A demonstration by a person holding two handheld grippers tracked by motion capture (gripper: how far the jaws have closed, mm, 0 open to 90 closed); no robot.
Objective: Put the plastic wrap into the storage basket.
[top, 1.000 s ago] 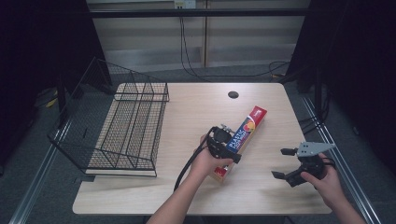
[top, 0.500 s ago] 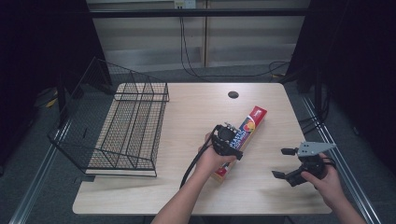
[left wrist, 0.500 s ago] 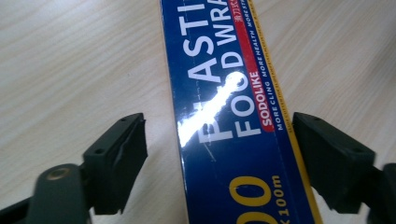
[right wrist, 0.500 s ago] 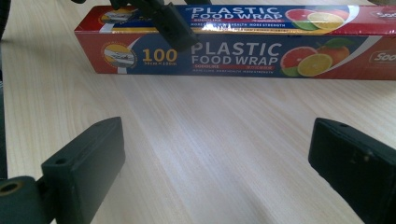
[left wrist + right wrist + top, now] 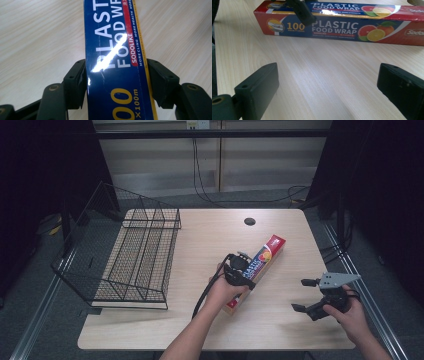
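Pinching the plastic wrap box (image 5: 115,62) on both sides with our left gripper (image 5: 116,82), we keep our right gripper (image 5: 329,87) spread wide over the table (image 5: 324,82).

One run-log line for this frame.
left gripper: shut on plastic wrap box | right gripper: open, empty | wire rack: empty

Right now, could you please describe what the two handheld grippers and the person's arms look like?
Both grippers are black with blocky two-piece jaws. The left gripper trails a black cable toward the table edge; the right gripper carries a grey three-cornered plate on top. The forearms are bare, no sleeves visible.
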